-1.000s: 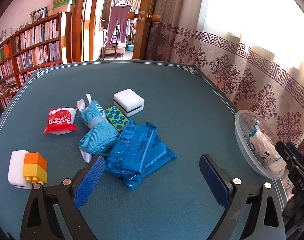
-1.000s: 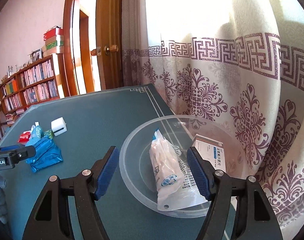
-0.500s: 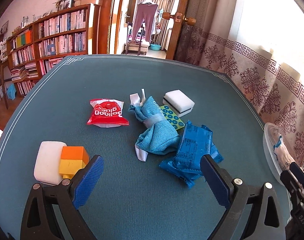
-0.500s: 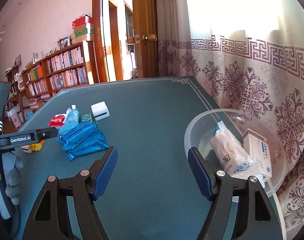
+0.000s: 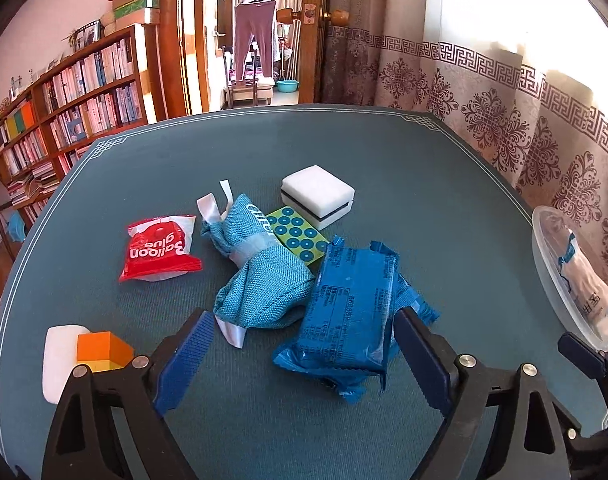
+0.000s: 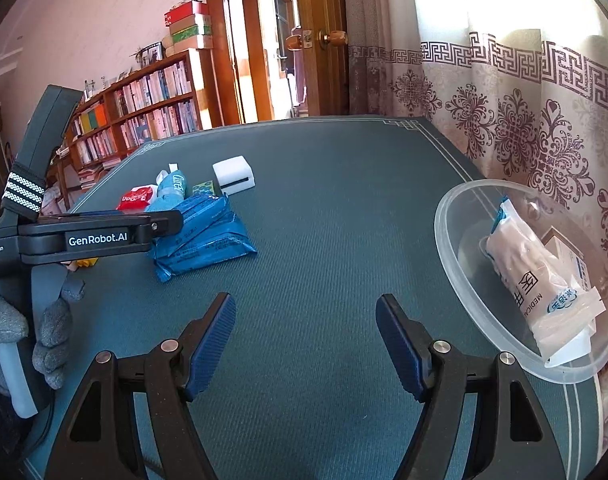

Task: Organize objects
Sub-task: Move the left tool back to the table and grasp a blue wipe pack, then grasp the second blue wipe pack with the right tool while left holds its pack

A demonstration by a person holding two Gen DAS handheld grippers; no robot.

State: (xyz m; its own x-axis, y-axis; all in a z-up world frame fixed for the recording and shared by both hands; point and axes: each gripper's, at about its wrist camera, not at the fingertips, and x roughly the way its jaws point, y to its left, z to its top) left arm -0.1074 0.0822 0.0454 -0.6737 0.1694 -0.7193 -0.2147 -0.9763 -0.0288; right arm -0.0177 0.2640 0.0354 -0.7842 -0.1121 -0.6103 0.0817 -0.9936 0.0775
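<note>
1. Far left of left wrist view: white bar (image 5: 57, 356) with orange block (image 5: 103, 350) stacked on it, near table (image 5: 404, 168) edge, apart from the main pile. Looks like loose items waiting to be sorted.
2. Next right: red glue packet (image 5: 159, 250), lying flat, just beside the blue cloth bundle (image 5: 259, 280).
3. Centre: bundle leans against the green dotted card (image 5: 299, 238); white box (image 5: 318, 196) behind the card. Blue wrapped packs (image 5: 352, 316) stacked, overlapping card edge.
4. Left gripper (image 5: 304, 354): spread wide, jaws just been closing a bit, nothing clamped. Pads straddle the near ends of bundle and blue packs, no contact visible. Probably lining up on the blue packs as next pick.
5. Far right: clear plastic bowl (image 6: 464, 292) at table edge by the curtain, well apart from the pile. Already holds a white medical bag (image 6: 532, 280) and a small carton (image 6: 564, 252), so likely the collection bin.
6. Right gripper (image 6: 306, 340): partly spread, empty, over bare table between pile and bowl. Touching nothing.
7. Status guess: early, two items binned, most still on table.
</note>
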